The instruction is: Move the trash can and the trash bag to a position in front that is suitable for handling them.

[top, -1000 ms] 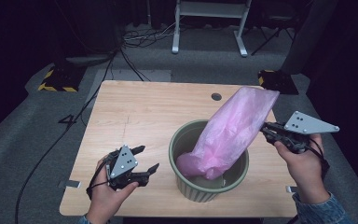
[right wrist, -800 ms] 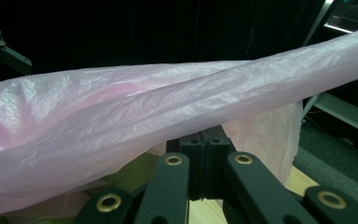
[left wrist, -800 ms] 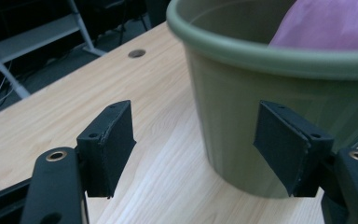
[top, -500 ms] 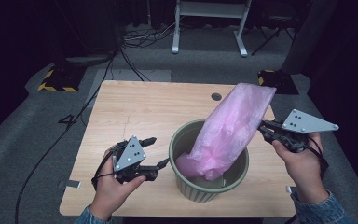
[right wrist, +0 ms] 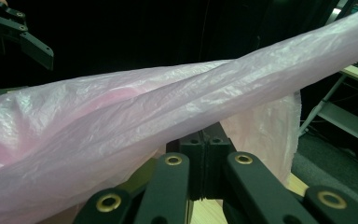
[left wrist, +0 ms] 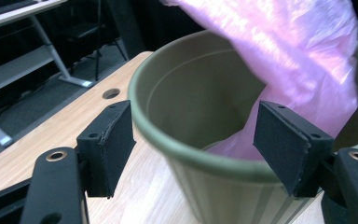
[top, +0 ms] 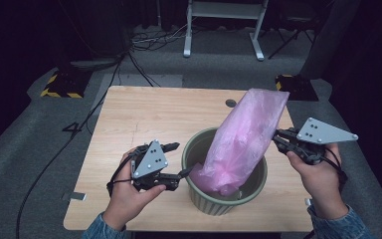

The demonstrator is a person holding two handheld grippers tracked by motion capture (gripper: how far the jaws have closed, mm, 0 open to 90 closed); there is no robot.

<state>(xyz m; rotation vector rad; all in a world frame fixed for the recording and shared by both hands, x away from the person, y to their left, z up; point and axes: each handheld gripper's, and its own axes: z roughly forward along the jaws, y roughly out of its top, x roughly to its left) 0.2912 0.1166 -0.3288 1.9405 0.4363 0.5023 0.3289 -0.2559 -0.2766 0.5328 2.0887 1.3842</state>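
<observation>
Pink plastic bag [top: 241, 139]: centre-right of the high view, lower end inside the green bin [top: 199, 149], upper end slanting toward the upper right. Right gripper [top: 278, 139]: jaws pressed together on the bag's edge, film draped across them in the right gripper view. Left gripper [top: 176, 160]: lower left of the bin, jaws spread apart, straddling the bin's rim; bag just beyond its right pad [left wrist: 289, 140], apart. Wooden table [top: 144, 114] beneath.
</observation>
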